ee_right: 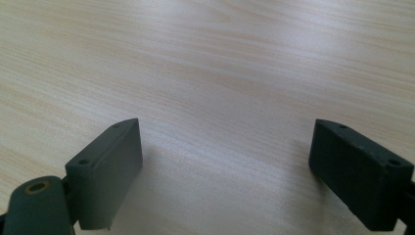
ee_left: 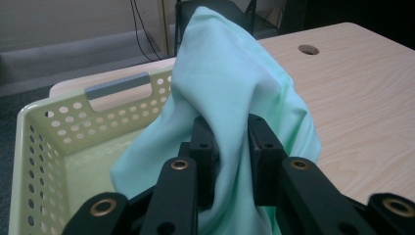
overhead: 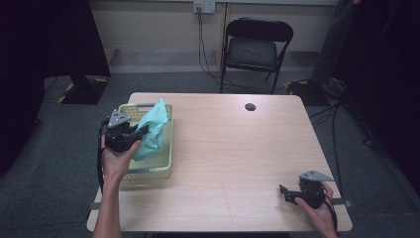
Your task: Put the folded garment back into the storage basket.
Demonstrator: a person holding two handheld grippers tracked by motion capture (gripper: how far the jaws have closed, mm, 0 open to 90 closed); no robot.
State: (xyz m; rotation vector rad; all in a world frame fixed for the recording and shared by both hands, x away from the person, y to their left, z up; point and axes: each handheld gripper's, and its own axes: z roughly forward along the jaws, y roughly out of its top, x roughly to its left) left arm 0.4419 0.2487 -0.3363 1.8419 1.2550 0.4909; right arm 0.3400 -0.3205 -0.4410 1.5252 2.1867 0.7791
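Observation:
A mint-green cloth (overhead: 153, 130) hangs bunched over the pale yellow perforated basket (overhead: 167, 153) at the table's left. My left gripper (overhead: 142, 133) is shut on a fold of it. In the left gripper view the two black pads pinch the cloth (ee_left: 230, 98) from both sides, above the basket (ee_left: 54, 132), and my left gripper (ee_left: 231, 156) points across the basket toward the table. My right gripper (overhead: 285, 194) rests low near the table's front right corner. It is open, and in the right gripper view my right gripper (ee_right: 225, 166) has bare wood between its jaws.
The wooden table (overhead: 237, 148) has a round cable hole (overhead: 250, 106) near its far edge. A black folding chair (overhead: 255, 49) stands behind the table, with cables on the floor. Dark equipment stands at both sides of the room.

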